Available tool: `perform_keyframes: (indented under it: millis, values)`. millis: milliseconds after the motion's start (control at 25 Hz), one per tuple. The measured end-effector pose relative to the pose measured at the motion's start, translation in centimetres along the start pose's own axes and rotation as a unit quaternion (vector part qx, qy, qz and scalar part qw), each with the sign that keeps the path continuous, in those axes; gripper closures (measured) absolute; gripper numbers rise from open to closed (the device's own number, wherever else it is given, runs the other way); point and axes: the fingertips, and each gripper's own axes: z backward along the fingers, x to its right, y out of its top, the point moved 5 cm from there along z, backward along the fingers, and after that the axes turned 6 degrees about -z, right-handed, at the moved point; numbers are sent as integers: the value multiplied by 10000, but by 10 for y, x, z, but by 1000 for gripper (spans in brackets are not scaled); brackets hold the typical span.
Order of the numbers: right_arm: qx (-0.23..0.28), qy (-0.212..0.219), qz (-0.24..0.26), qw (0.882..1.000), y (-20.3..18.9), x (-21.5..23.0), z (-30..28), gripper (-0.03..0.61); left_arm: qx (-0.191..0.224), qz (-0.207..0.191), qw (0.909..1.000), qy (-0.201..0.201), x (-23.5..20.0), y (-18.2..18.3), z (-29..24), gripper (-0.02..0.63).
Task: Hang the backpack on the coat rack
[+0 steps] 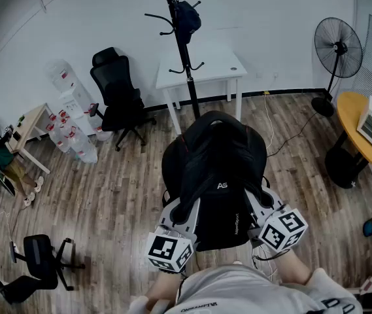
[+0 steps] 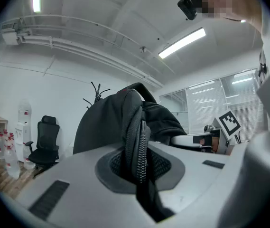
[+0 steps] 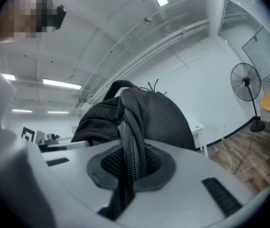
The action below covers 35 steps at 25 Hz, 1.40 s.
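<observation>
Pinching the black backpack (image 1: 215,169) at lower centre, the left gripper (image 2: 139,167) and right gripper (image 3: 127,167) each have fingers closed on its zippered side edges; the coat rack (image 1: 184,51) stands well apart at top centre.

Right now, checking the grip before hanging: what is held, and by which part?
The black backpack: the left gripper is shut on a zippered edge at its left side, the right gripper on one at its right side.
</observation>
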Motion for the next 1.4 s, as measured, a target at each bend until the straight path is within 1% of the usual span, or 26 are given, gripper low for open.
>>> perform_keyframes:
  millis: [200,600,720,960,1200,1400]
  values:
    - [-29,-8,10,10000,2,1,4,546,-18,30,10000,29,5,0,0,581]
    - [-30,98,-19,9999,12,13,10,546,2,-40,9999,149,18,5,-9,581]
    - [-14,200,7,9998,20,21,7,546,20,-115,9997,233,20,10,-17,581]
    - [-62,538,68,9985,37,33,-5,546,142,-213,9985,485,21,17,-33,581]
    - [-120,638,57,9979,45,40,-23,546,134,-238,9976,642,9,19,-44,581]
    - [-130,645,55,9978,45,45,-58,546,175,-305,9971,678,-19,16,-59,581]
